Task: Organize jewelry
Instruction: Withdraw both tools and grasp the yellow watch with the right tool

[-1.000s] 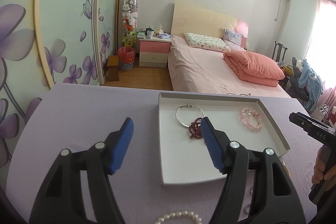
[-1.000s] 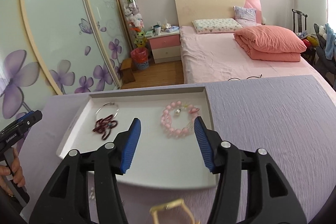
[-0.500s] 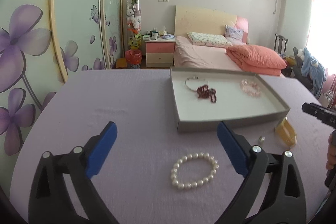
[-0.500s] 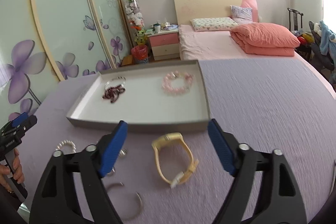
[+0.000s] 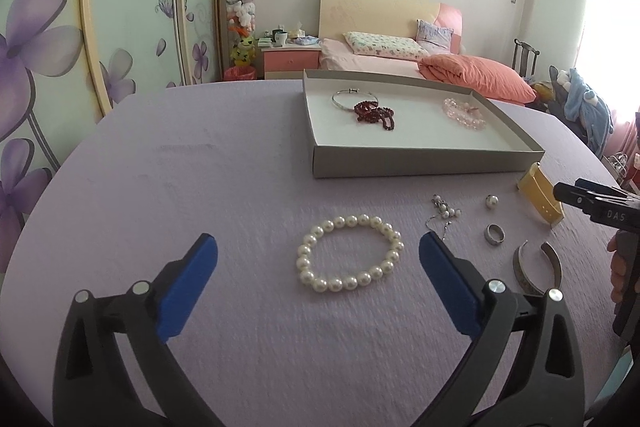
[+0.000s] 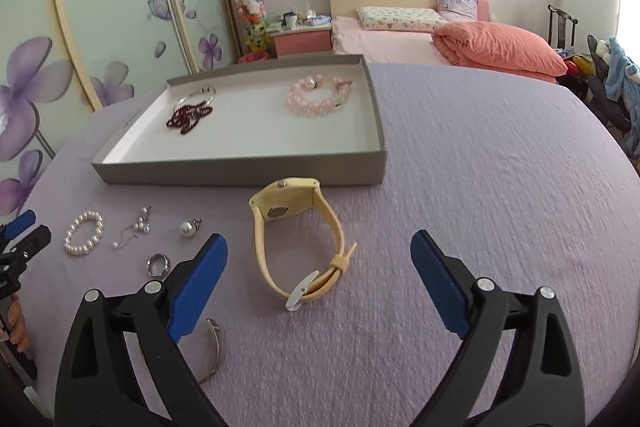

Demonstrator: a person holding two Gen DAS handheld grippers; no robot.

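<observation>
While working through the loose pieces on the purple cloth (image 5: 200,187), lining up two new pickups. Holding the left gripper (image 5: 319,247) spread wide and empty, with the pearl bracelet (image 5: 350,253) lying flat just ahead, between the two blue pads. Holding the right gripper (image 6: 319,245) spread wide and empty too, with the yellow watch (image 6: 300,235) standing on its edge just ahead, between its pads. Seeing the gray box (image 5: 424,161) farther ahead of both tools, already keeping a silver bangle (image 5: 354,97), dark red beads (image 5: 374,111) and a pink bracelet (image 5: 464,113). Seeing more bits waiting on the cloth to the right of the left gripper: a little chain (image 5: 442,215), a pearl earring (image 5: 491,201), a ring (image 5: 495,234) and an open cuff (image 5: 536,265). Guessing at the step: starting to grab the next pieces, with maybe half of the job left. Needing next to go down and forward until the pads are sitting on both sides of the pearls, then squeezing softly. Watching out for round pearls rolling away, and for the watch tipping over when touched.
</observation>
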